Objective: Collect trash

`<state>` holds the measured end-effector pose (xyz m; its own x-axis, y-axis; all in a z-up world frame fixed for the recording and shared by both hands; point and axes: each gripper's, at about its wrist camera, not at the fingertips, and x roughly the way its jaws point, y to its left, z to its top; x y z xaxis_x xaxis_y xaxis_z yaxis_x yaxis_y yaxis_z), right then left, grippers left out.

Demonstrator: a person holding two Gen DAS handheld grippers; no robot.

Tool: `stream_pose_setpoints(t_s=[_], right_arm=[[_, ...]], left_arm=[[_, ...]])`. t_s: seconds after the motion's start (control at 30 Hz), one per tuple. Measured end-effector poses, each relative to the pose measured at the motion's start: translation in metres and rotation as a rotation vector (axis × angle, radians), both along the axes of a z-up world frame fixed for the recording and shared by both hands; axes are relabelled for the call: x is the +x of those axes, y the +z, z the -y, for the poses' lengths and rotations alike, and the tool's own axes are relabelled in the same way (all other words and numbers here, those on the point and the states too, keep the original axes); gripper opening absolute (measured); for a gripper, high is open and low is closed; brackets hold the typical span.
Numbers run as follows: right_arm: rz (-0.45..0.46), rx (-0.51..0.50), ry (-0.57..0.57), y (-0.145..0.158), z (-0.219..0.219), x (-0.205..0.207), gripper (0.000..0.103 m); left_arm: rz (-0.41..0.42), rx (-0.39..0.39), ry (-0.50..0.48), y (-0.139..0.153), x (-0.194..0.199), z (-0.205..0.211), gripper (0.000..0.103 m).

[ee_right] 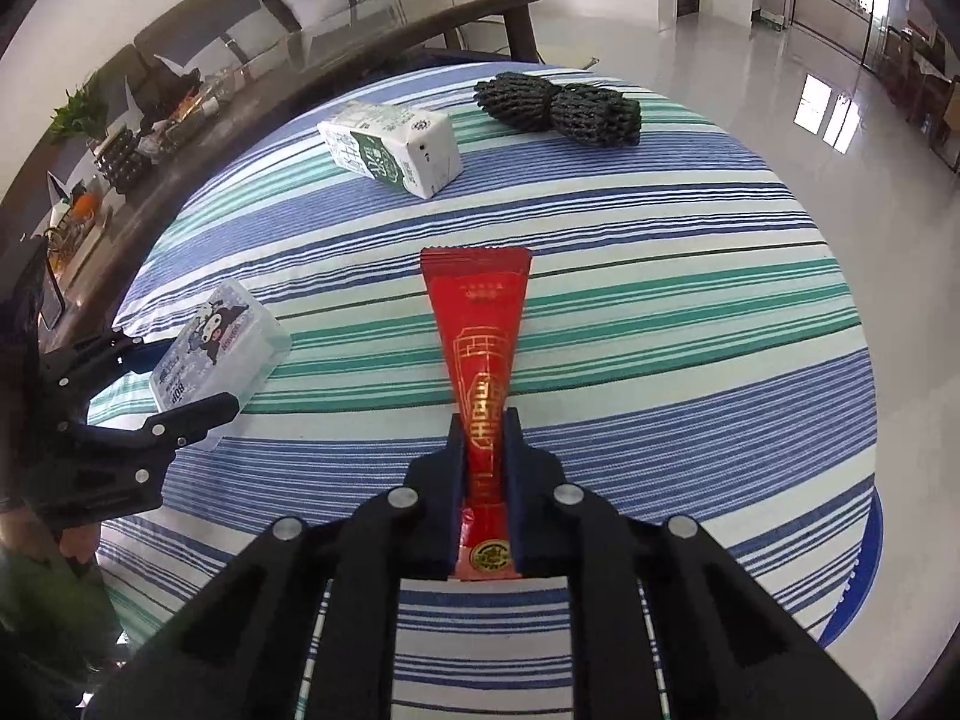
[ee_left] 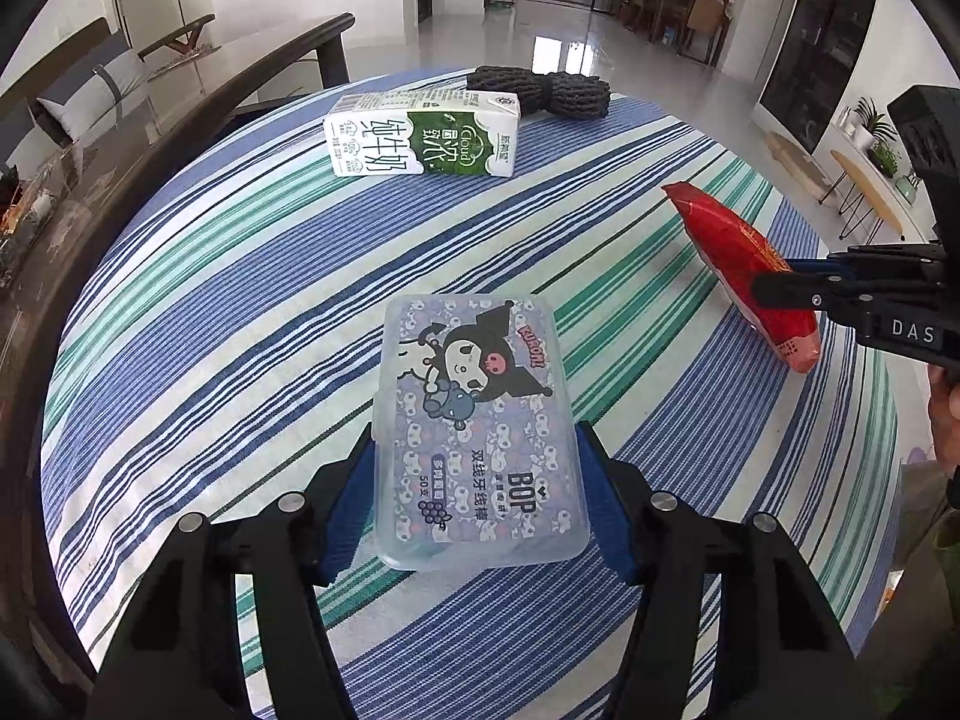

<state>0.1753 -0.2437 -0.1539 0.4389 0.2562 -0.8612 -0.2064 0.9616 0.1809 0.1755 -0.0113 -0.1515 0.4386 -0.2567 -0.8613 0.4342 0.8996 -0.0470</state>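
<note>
A clear plastic floss-pick box (ee_left: pixel 474 420) with a cartoon print sits between the blue pads of my left gripper (ee_left: pixel 477 441), which is shut on its long sides. The right wrist view shows the same box (ee_right: pixel 222 342) in that gripper (ee_right: pixel 186 384), tilted above the cloth. My right gripper (ee_right: pixel 486 420) is shut on a long red snack wrapper (ee_right: pixel 477 312) that sticks out forward over the table. From the left wrist view the wrapper (ee_left: pixel 726 240) hangs in the right gripper (ee_left: pixel 780 288). A green-and-white milk carton (ee_left: pixel 420 135) (ee_right: pixel 390 147) lies on its side farther back.
A bundle of dark rope (ee_left: pixel 540 90) (ee_right: pixel 558 102) lies at the far edge of the round table with its striped cloth (ee_left: pixel 240 300). A dark wooden, glass-topped table (ee_right: pixel 336 42) stands beyond to the left. A person's hand (ee_left: pixel 945 414) shows at the right edge.
</note>
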Motion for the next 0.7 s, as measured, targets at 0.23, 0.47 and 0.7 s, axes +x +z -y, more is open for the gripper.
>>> stream_pose_setpoints(t_s=[0.23, 0.47, 0.7], right_arm=[[0.073, 0.127, -0.076, 0.032, 0.06, -0.03, 0.01], [0.121, 0.085, -0.252, 0.041, 0.171, -0.072, 0.01], [0.08, 0.082, -0.444, 0.011, 0.276, -0.104, 0.01]], left_arm=[[0.031, -0.102, -0.048, 0.034, -0.021, 0.027, 0.062], [0.02, -0.23, -0.169, 0.061, -0.048, 0.115, 0.062], [-0.019, -0.25, -0.336, 0.062, -0.073, 0.246, 0.062]])
